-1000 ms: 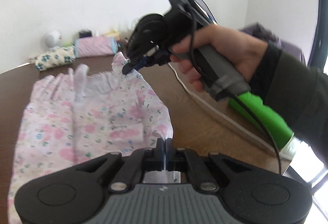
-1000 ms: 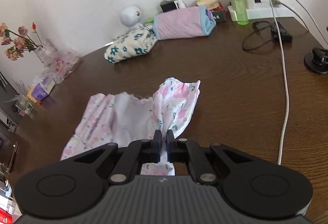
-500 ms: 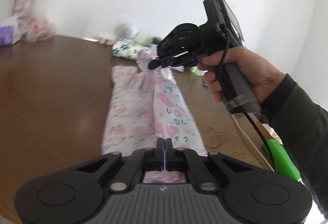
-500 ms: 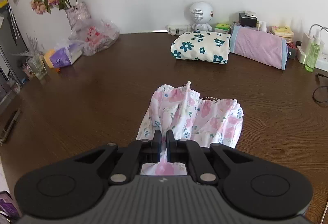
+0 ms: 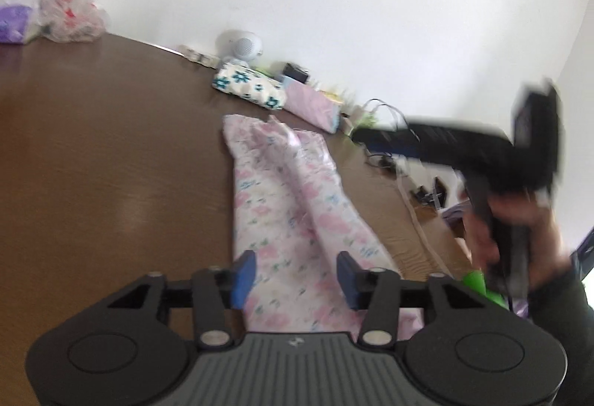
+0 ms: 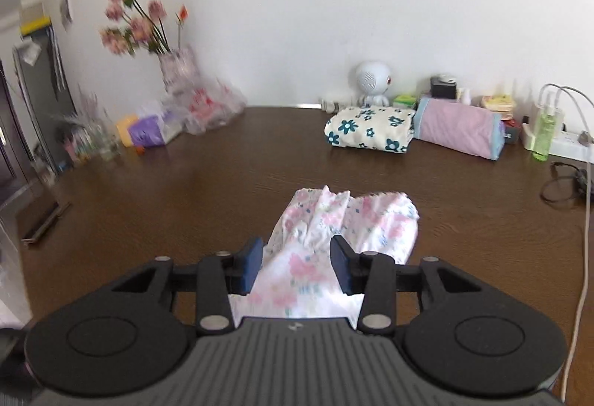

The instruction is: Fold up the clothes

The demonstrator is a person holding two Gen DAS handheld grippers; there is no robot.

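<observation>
Both grippers, left gripper (image 5: 293, 276) and right gripper (image 6: 295, 263), are opening, the floral garment (image 5: 293, 205) lying between unpressed pads. It is laid lengthwise as a narrow strip mid-tabletop (image 5: 111, 164). Crosswise folds seem left; two folded garments (image 6: 371, 131) sit far.

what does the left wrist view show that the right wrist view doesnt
Only the left wrist view shows the right gripper from outside, blurred, in the person's hand, and the pink floral garment laid out full length along the table.

Only the right wrist view shows the pink flowers in a vase and the green bottle.

Both show the garment lying between opening jaws with the pads clear of it, the blue-flowered folded bundle, the pink folded bundle and the round white speaker by the wall.
</observation>
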